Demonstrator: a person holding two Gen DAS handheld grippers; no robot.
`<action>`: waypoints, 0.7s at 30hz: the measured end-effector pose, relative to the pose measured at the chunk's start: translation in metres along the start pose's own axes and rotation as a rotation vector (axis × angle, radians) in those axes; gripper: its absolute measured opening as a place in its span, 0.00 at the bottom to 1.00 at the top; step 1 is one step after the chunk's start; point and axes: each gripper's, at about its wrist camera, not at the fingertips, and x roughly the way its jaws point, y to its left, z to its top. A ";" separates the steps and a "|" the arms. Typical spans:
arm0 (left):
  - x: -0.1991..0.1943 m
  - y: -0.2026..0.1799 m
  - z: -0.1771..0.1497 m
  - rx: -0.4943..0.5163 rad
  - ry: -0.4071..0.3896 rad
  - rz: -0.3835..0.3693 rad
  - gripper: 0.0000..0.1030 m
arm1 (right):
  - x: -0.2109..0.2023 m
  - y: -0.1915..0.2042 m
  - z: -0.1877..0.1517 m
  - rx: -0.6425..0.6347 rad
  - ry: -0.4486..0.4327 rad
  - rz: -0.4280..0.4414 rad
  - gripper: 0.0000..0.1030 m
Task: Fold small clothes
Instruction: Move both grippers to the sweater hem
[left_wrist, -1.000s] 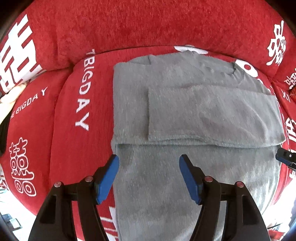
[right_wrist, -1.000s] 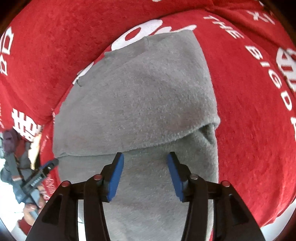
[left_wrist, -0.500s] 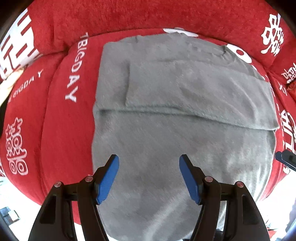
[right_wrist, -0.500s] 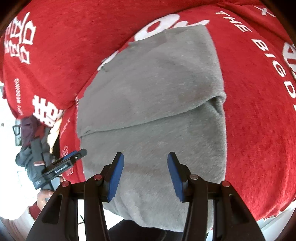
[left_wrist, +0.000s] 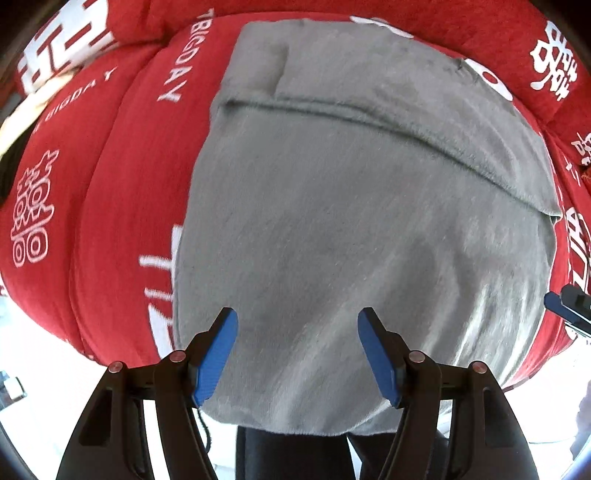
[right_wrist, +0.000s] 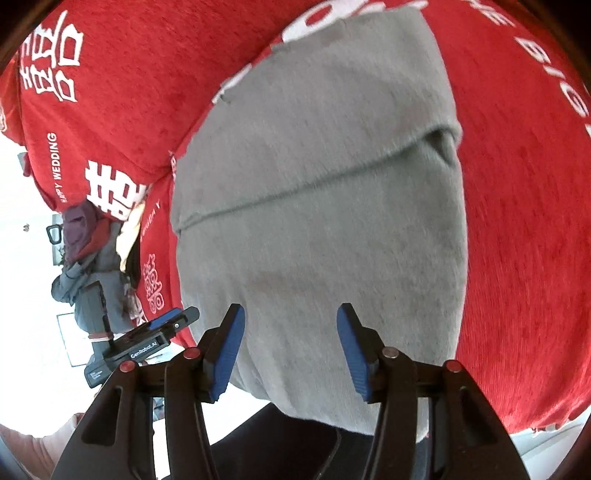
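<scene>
A grey knit garment (left_wrist: 351, 221) lies flat on a red cover, its sleeves folded across the upper body. It also shows in the right wrist view (right_wrist: 325, 221). Its hem hangs over the near edge of the seat. My left gripper (left_wrist: 297, 347) is open and empty, above the lower part of the garment near the hem. My right gripper (right_wrist: 290, 343) is open and empty, above the hem on the garment's other side. The left gripper shows at the left of the right wrist view (right_wrist: 147, 339).
The red cover (left_wrist: 110, 184) with white lettering drapes a cushioned seat with a raised back (left_wrist: 332, 7). The seat's near edge drops to a bright floor. A person in dark clothing (right_wrist: 88, 266) is at the left of the right wrist view.
Both grippers have drawn back toward the near edge, from the folded sleeves to the hem. Both stay open and empty. The garment has not moved.
</scene>
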 end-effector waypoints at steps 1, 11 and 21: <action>-0.001 0.003 -0.003 -0.002 -0.004 -0.004 0.67 | 0.000 -0.002 -0.002 0.004 0.001 -0.003 0.54; 0.006 0.046 -0.038 0.061 -0.028 -0.092 0.67 | 0.010 -0.032 -0.049 0.064 0.018 -0.048 0.54; 0.043 0.095 -0.110 0.088 0.068 -0.221 0.67 | 0.035 -0.068 -0.129 0.064 0.091 -0.137 0.54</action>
